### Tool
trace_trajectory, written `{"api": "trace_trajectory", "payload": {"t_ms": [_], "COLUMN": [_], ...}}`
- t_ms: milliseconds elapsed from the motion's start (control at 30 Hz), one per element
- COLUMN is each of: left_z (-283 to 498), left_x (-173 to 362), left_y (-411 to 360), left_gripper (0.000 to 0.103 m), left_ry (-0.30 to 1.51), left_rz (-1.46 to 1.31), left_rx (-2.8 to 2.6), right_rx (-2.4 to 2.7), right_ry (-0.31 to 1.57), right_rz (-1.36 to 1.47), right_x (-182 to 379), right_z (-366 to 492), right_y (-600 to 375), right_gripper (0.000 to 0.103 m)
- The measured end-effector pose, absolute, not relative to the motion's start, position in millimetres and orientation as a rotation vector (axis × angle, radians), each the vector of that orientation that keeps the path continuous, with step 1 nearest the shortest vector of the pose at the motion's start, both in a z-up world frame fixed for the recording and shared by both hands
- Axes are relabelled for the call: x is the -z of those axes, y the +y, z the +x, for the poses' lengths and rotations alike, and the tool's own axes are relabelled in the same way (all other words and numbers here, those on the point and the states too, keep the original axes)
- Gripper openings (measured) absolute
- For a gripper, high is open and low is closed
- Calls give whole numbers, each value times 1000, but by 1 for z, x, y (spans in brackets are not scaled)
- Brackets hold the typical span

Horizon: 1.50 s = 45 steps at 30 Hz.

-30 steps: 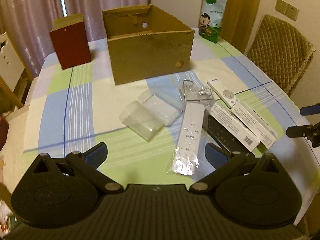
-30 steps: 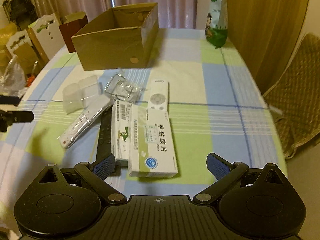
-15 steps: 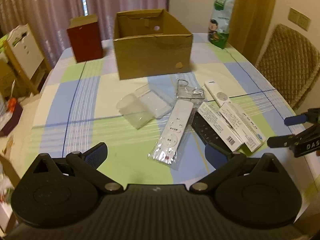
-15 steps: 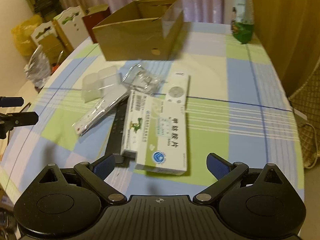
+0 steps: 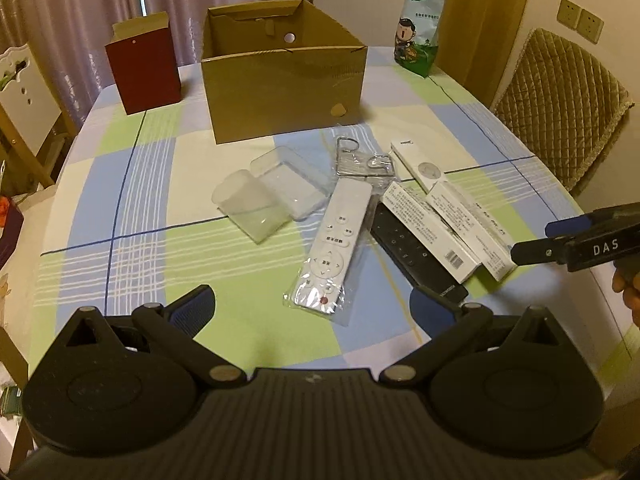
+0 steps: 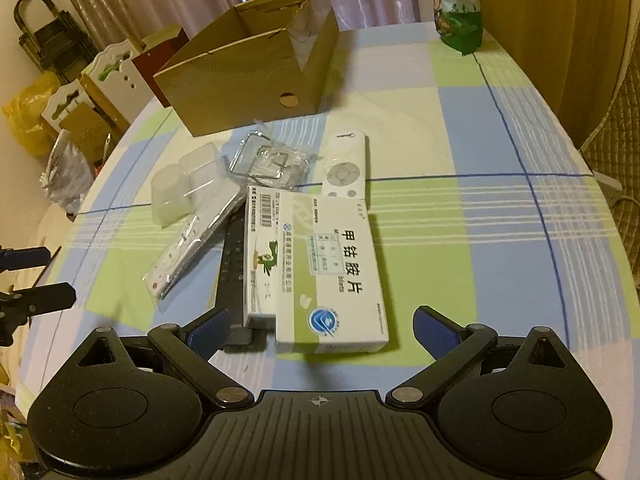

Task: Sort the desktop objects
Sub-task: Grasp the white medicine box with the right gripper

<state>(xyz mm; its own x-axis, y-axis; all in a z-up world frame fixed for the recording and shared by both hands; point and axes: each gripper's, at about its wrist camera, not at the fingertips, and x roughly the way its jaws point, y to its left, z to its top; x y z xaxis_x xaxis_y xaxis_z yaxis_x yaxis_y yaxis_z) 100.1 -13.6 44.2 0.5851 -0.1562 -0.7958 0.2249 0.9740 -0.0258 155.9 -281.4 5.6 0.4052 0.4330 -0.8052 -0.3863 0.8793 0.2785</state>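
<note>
The cardboard box (image 5: pixel 284 76) is set at the back of the table (image 5: pixel 132 208); a smaller bag (image 5: pixel 144 68) is stood to its left and a snack pouch (image 5: pixel 420 20) off to its right; in front of the box a plastic case (image 5: pixel 272 196) is laid, with a bagged remote (image 5: pixel 336 248) just to its right; two medicine boxes (image 6: pixel 320 268) are stacked over a dark remote (image 5: pixel 416 260); a small remote (image 6: pixel 346 166) and a wire hook pack (image 6: pixel 268 160) are found behind them, side by side.
</note>
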Motion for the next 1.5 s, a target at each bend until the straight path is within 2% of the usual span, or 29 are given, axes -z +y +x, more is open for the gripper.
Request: {"api": "trace_trajectory", "payload": {"t_ms": [500, 533, 600, 867, 933, 1300, 1500], "left_z": [107, 108, 109, 112, 113, 122, 146], "left_x": [-26, -26, -25, -21, -21, -12, 0], "left_y": [-1, -1, -1, -1, -1, -29, -45], "left_gripper": [102, 102, 102, 102, 102, 101, 93], "left_ry": [970, 973, 977, 994, 997, 990, 970], "left_rz": [52, 50, 46, 42, 42, 49, 118], "left_rx": [230, 228, 227, 219, 219, 264, 297], "right_rx": [-566, -571, -581, -613, -611, -582, -558], "right_ry": [1069, 1075, 1086, 1127, 1130, 1061, 1050], "right_rz": [150, 156, 168, 201, 191, 106, 89], "right_x": [18, 20, 23, 34, 35, 14, 4], "right_z": [194, 195, 199, 211, 211, 192, 185], "right_y": [-292, -292, -293, -294, -293, -295, -303], "right_gripper": [99, 96, 80, 80, 71, 71, 71]}}
